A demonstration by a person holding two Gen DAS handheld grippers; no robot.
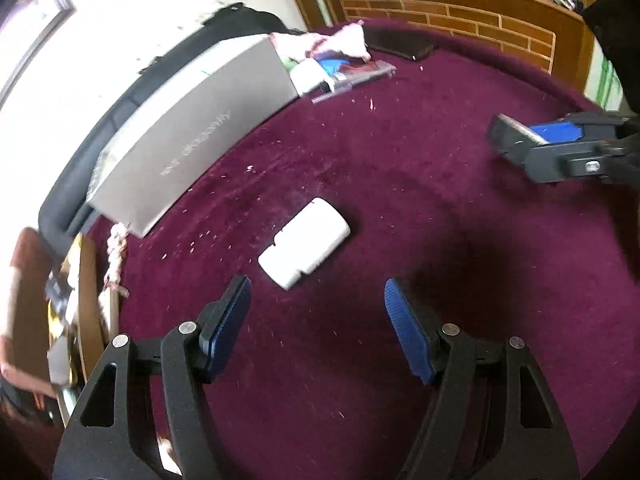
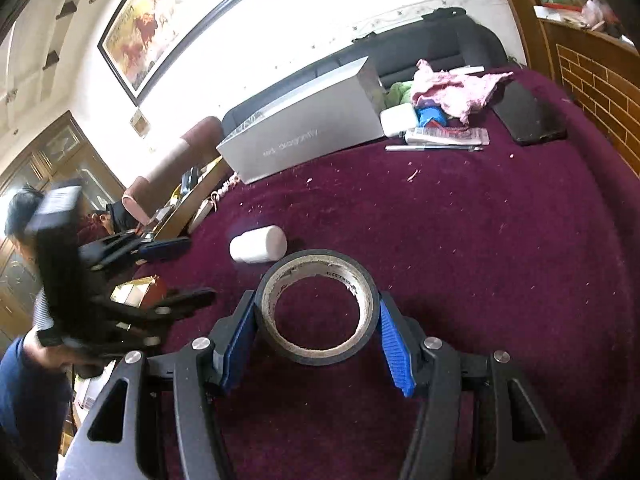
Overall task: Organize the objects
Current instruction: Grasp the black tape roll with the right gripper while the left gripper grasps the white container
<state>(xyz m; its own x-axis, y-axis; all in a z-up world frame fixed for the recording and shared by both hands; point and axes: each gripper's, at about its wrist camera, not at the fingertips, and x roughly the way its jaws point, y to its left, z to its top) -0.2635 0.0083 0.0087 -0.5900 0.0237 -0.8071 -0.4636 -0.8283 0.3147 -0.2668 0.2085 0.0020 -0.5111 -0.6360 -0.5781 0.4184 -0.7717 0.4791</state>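
A white rounded container lies on its side on the maroon tablecloth, just ahead of my left gripper, which is open and empty above the cloth. It also shows in the right wrist view. My right gripper is shut on a black roll of tape, its blue pads pressing both sides of the roll. The right gripper shows at the right edge of the left wrist view. The left gripper shows at the left of the right wrist view.
A long grey box stands at the table's far left. Beyond it lie a pink cloth, a small white box, blue items, papers, a pen and a black phone. A wooden cabinet stands behind.
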